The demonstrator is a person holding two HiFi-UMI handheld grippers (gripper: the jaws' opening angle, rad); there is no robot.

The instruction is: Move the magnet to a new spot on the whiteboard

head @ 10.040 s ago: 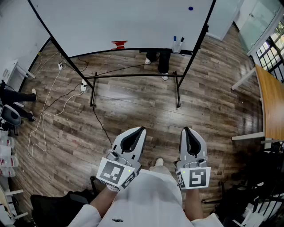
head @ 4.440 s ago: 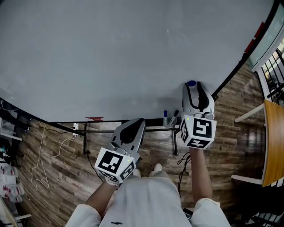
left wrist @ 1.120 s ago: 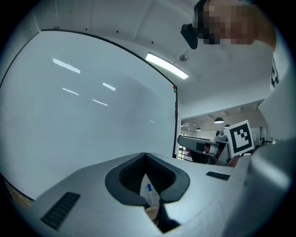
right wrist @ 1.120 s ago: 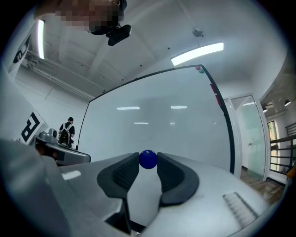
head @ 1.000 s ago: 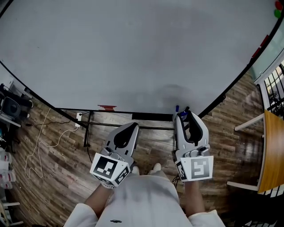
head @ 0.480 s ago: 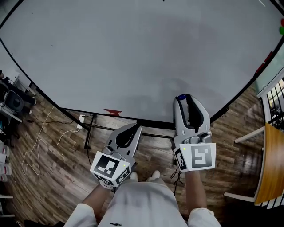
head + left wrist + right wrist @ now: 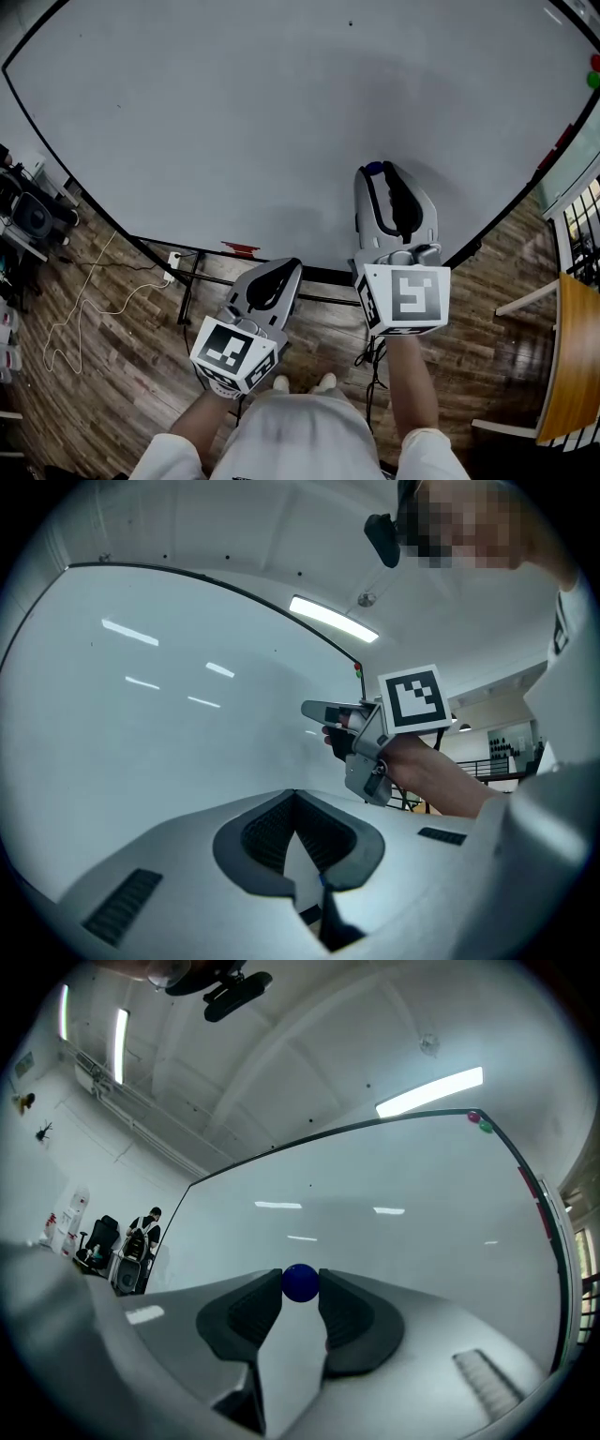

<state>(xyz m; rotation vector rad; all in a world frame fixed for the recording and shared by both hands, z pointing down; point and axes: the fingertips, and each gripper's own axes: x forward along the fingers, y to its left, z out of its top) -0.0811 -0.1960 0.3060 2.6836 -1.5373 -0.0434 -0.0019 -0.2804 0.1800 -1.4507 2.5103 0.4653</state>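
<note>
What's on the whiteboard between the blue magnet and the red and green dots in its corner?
Nothing. The right gripper view shows bare whiteboard, with only lamp glare, from the blue magnet to the red and green dots.

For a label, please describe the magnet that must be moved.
On the big whiteboard, look at the right gripper raised near its lower right. Between its tips sits a small round magnet. It is dark blue; the red magnet and green magnet sit at the far right edge.
</note>
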